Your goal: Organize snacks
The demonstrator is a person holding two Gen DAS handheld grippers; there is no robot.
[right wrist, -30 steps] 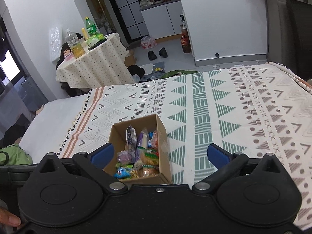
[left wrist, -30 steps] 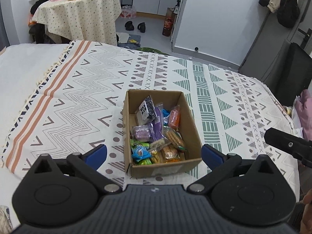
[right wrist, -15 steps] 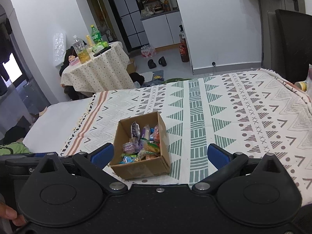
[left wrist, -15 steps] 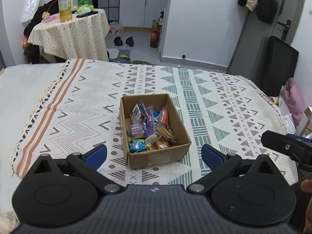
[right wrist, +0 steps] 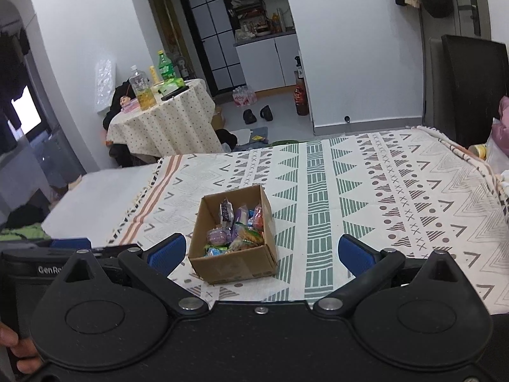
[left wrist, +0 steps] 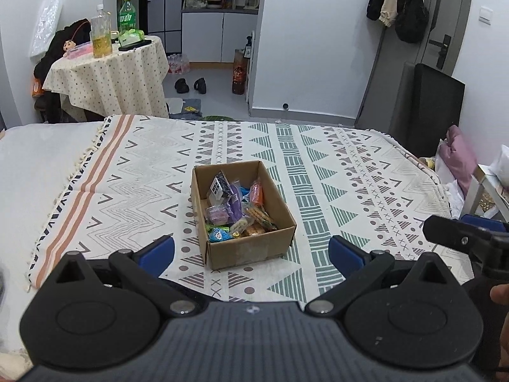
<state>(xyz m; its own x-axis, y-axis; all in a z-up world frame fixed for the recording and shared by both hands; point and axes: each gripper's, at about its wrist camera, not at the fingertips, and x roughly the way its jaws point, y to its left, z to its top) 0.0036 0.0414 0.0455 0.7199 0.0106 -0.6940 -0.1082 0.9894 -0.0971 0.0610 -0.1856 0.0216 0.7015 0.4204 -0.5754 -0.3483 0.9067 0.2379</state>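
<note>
Cream woven blanket [left wrist: 318,165] with green triangles, grey zigzags and an orange stripe covers most of the bed, and it's easily the biggest thing in both views. Off its left edge you get plain white sheet [left wrist: 41,165]. Back in the room there's a round table [left wrist: 108,73] under a dotted cloth, with a couple of drink bottles [left wrist: 101,31] standing on top, and a pair of dark shoes [left wrist: 191,85] on the floor behind it. Sitting roughly mid-blanket is the open cardboard box [left wrist: 251,250], flaps gone, upright. It's packed with the snacks [left wrist: 237,210]: a black-and-white packet [left wrist: 219,187] leaning toward the far end, a purple wrapper beside it, an orange one near the right wall, some cracker packs and a blue-green candy bag at the near end. Nothing snack-like on the blanket outside the box that I can see. Left gripper [left wrist: 251,250] hangs just short of the box's near wall, blue-padded jaws spread wide with nothing between them but the box in the distance. Right gripper [right wrist: 262,251] is the same deal, jaws wide apart, empty, box sitting a bit left of its centre line. Each gripper pokes into the other's view at the edge, with fingertips [right wrist: 19,363] of a hand showing.
</note>
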